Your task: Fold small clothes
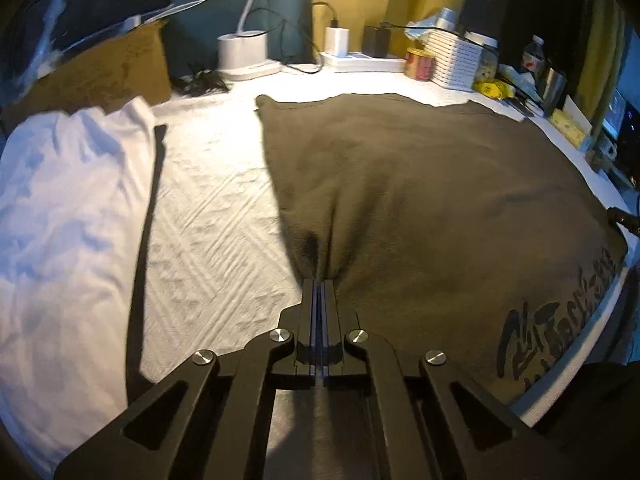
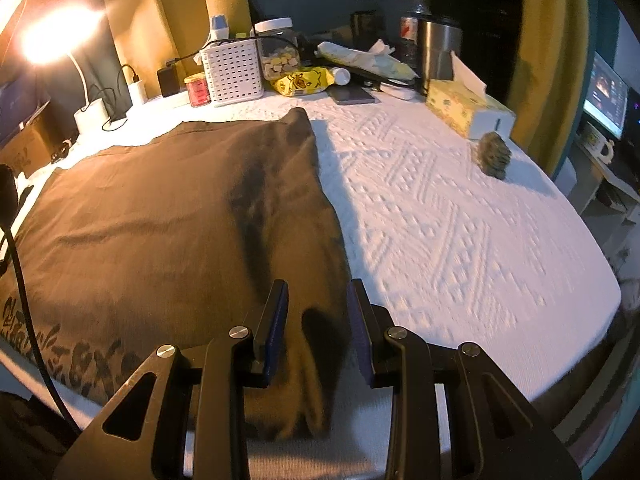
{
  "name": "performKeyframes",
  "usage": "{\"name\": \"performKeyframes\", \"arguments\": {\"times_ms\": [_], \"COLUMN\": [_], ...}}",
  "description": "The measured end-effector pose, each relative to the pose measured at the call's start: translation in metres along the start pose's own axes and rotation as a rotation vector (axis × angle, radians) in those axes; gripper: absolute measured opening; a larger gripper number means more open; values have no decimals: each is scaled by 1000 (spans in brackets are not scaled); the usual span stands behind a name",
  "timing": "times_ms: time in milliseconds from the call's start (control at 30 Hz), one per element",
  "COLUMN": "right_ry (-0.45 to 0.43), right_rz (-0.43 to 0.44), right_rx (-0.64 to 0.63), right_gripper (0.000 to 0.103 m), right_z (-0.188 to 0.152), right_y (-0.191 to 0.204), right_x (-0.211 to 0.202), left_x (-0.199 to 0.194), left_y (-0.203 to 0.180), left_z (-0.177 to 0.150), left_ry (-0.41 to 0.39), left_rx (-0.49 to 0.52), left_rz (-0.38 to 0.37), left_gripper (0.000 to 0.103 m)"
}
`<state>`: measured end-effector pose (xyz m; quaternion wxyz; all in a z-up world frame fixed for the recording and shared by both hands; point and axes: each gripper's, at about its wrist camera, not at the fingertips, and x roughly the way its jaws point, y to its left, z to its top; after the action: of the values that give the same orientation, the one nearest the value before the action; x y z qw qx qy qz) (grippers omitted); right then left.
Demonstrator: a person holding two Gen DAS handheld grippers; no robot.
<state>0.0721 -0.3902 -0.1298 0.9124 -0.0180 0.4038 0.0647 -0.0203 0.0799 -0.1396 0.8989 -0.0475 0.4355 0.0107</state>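
Worktop (image 2: 460,216): white textured cover.
Brown garment (image 1: 420,184): spread flat, centre-left of worktop.
White garment (image 1: 68,216): bunched, beside it.
Left tool (image 1: 319,280): clamped on brown garment's near edge.
Right tool (image 2: 318,292): partly spread, gripping nothing, above the garment's corner.

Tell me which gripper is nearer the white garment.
Left. The left gripper pinches the brown shirt's edge beside the white garment; the right gripper is at the shirt's opposite edge.
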Motion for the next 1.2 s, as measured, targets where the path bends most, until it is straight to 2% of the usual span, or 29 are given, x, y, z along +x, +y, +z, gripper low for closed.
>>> {"name": "performKeyframes", "arguments": {"times_ms": [67,167,333,400,433,467,500,533,800,1133,1167,1200], "right_ry": [1,8,7,8,12,15,15,12,12,36,40,45], "right_rz": [4,7,20,25,27,31,34,34,22,20,21,21], "right_rx": [-7,-15,-42,-50,-54,-61,-67,-75,-100,-125,-131,-137], "right_gripper": [33,33,33,33,33,33,33,33,34,34,35,40], "right_z": [8,20,42,51,55,60,64,68,98,129,132,135], "right_y": [2,3,8,10,11,12,13,14,8,6,7,9], "right_x": [4,14,30,37,41,46,48,52,77,118,124,128], "left_x": [-1,-2,-5,1,4,6,9,11,47,90,94,97], "left_y": [4,15,29,30,30,30,29,30,23,27,27,29], "left_z": [-2,0,20,30,35,39,43,47,93,129,132,136], "left_ry": [9,18,-14,-17,-19,-26,-36,-47,-45,-21,-20,-18], "left_rx": [-23,-58,-108,-117,-120,-123,-129,-137,-82,-27,-27,-29], "left_rz": [1,61,104,102,99,92,84,74,78,80,81,78], "left_gripper": [0,0,1,7,26,53,62,66,66,66,66,66]}}
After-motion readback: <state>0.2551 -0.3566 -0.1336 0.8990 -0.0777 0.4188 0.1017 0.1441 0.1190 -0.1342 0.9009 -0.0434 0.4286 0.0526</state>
